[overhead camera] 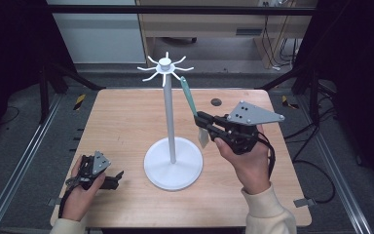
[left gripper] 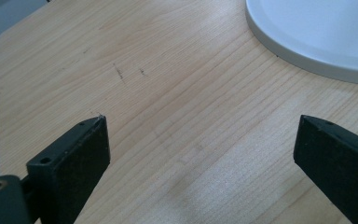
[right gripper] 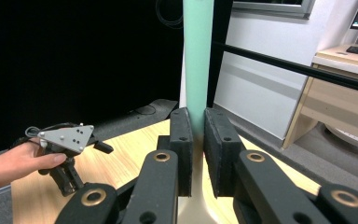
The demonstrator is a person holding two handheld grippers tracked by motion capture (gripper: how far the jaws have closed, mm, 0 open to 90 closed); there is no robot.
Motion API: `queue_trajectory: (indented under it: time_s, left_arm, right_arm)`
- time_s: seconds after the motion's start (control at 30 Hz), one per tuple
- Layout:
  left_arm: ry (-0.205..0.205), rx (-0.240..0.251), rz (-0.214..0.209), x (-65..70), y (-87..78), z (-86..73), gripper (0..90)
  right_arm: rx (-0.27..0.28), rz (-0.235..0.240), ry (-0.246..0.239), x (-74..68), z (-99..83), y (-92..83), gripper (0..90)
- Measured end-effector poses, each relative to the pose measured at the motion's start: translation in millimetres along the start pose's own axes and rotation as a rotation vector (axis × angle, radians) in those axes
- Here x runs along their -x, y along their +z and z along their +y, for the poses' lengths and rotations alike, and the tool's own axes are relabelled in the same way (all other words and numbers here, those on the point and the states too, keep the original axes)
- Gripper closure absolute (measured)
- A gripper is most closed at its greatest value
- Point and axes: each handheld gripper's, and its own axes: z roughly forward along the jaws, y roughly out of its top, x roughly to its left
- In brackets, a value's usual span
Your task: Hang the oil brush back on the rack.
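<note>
High view: right claw (overhead camera: 203,123) clamps the mint-green-handled spatula (overhead camera: 190,100) beside the white hook stand (overhead camera: 171,146); left claw (overhead camera: 113,179) rests agape on the wooden worktop (overhead camera: 121,117).

Upper right of the left gripper view: the white stand base (left gripper: 317,32) is running off the frame; the teal handle (right gripper: 198,60) is exiting the right gripper view's top edge.

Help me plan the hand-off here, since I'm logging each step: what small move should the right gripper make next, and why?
Probably lift the teal-handled utensil a little and ease its top onto one of the prongs of the white rack. The right gripper is shut on the handle, holding it upright, with its tip just under the prongs. The left gripper rests open on the table, out of the way.
</note>
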Motion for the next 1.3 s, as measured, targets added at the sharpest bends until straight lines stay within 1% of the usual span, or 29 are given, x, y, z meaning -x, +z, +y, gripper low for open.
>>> queue_trajectory:
  time_s: [0.2,0.23,0.33,1.1,1.3]
  left_arm:
    - [0.0,-0.001,-0.001,0.1,0.3,-0.1,3.1]
    - [0.0,-0.001,-0.001,-0.1,0.1,-0.2,3.1]
    - [-0.001,-0.001,-0.001,-0.2,0.1,-0.3,3.1]
    - [0.003,-0.003,-0.002,0.3,0.3,-0.2,3.1]
    - [0.002,-0.003,-0.003,0.4,0.5,-0.3,3.1]
  right_arm:
    - [-0.008,-0.001,0.008,0.0,1.8,10.2,82.1]
    - [-0.013,0.002,0.016,-0.1,0.9,13.0,82.1]
    - [-0.014,0.002,0.019,-0.2,-0.3,15.6,82.0]
    - [-0.003,0.022,0.031,-0.5,-3.5,20.5,81.7]
    - [0.005,0.02,0.036,-0.8,-4.9,23.3,81.6]
